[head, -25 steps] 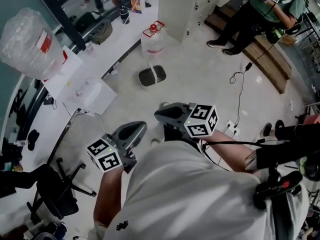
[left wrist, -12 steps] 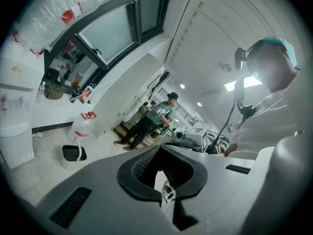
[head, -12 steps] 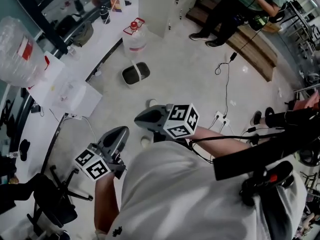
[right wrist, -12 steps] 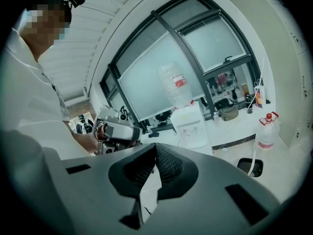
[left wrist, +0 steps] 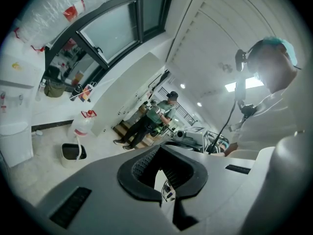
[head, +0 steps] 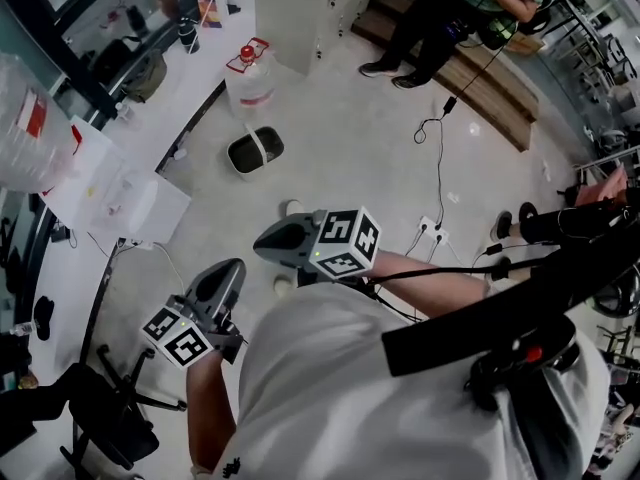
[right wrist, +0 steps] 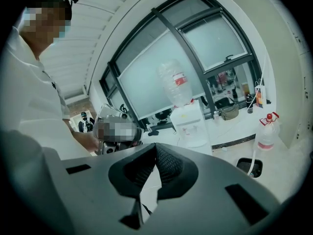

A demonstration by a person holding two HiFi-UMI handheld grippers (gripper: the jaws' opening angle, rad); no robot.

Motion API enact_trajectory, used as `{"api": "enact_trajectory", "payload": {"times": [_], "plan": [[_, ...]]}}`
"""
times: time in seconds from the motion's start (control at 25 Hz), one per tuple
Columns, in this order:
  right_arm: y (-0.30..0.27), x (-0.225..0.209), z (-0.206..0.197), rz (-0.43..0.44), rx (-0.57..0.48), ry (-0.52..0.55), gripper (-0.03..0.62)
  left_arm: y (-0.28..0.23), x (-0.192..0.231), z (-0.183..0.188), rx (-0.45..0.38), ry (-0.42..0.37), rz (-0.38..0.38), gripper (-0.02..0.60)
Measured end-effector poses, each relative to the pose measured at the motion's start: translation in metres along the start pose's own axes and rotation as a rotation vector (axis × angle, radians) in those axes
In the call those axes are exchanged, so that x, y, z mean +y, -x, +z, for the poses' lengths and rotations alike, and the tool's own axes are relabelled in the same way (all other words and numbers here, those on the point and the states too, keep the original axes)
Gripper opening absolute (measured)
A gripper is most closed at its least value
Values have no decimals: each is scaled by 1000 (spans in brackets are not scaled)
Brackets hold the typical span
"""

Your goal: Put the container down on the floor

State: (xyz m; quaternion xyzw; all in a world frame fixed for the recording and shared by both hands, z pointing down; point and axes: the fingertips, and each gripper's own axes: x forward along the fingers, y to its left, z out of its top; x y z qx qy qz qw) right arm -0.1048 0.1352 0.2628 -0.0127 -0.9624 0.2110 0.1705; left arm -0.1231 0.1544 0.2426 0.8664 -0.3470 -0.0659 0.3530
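A clear plastic jug (head: 250, 80) with a red cap stands on the floor by the white counter, with a black bin (head: 255, 151) just in front of it. Both also show in the left gripper view as the jug (left wrist: 82, 124) and the bin (left wrist: 74, 152), and in the right gripper view as the jug (right wrist: 266, 133) and the bin (right wrist: 249, 166). My left gripper (head: 228, 273) and right gripper (head: 265, 246) are held close to my body, well short of the jug and bin. The left gripper (left wrist: 159, 177) and the right gripper (right wrist: 151, 180) are shut with nothing between their pads.
A water dispenser (right wrist: 188, 126) with a large bottle (right wrist: 176, 84) stands at the left by the window. A black office chair (head: 110, 408) sits lower left. A cable and power strip (head: 440, 233) lie on the floor to the right. A person (head: 440, 18) sits on a wooden bench (head: 495, 83).
The head view has swung, so the jug and bin slide left and up in it. Both grippers have drifted down and left in the view, and stay shut and empty.
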Motion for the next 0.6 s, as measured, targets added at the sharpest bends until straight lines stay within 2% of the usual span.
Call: {"api": "enact_trajectory", "payload": {"times": [0.6], "plan": [[-15, -4, 1, 10, 23, -6, 15, 10, 12, -4, 11, 21, 16, 9]]}}
